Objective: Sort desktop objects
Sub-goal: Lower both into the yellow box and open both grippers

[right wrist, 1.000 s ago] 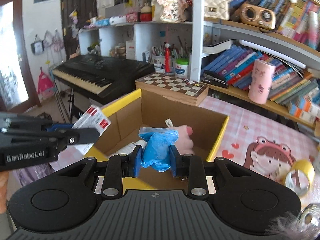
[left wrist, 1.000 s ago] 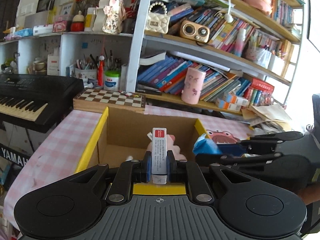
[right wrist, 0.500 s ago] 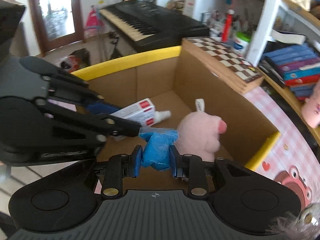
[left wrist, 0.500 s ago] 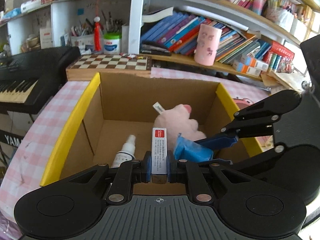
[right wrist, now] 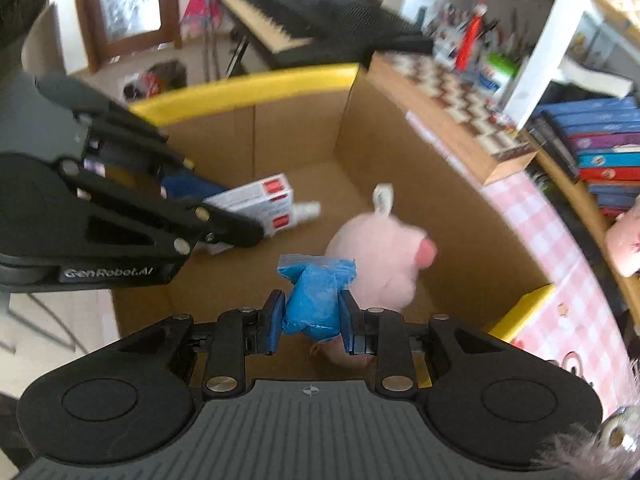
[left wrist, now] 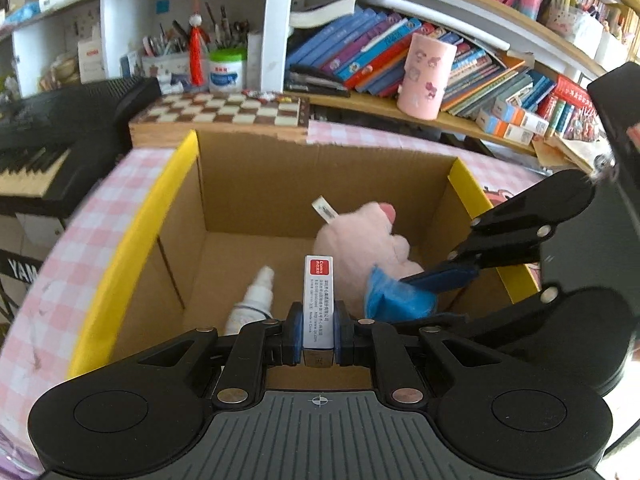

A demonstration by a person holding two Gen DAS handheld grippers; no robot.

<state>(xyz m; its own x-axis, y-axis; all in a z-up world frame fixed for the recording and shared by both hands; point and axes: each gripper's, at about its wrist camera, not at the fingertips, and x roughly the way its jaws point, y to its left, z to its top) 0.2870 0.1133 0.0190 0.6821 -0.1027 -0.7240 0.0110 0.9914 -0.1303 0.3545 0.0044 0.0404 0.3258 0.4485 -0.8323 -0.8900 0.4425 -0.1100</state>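
An open cardboard box (left wrist: pixel 256 184) with yellow-taped rims sits on the pink checked table. Inside lie a pink plush toy (left wrist: pixel 360 248) and a white spray bottle (left wrist: pixel 252 300). My left gripper (left wrist: pixel 318 332) is shut on a slim white carton with a red label (left wrist: pixel 318 300), held over the box's near side. My right gripper (right wrist: pixel 310 320) is shut on a crumpled blue packet (right wrist: pixel 316 300), hanging just over the plush toy (right wrist: pixel 380 256). From the right wrist, the carton (right wrist: pixel 260 200) shows at the left gripper's tips, with the spray bottle (right wrist: pixel 306 210) behind it. The blue packet (left wrist: pixel 396 296) sits close right of the carton.
A chessboard box (left wrist: pixel 224 112) stands right behind the cardboard box. A black keyboard (left wrist: pixel 48 128) lies to the left. Bookshelves with a pink cup (left wrist: pixel 428 76) rise behind the table. The box's yellow rim (right wrist: pixel 248 88) bounds the far left side in the right wrist view.
Both grippers have tipped down and come in over the box, so its floor with the plush toy and spray bottle now shows. Each keeps its grip. The right one has rolled.
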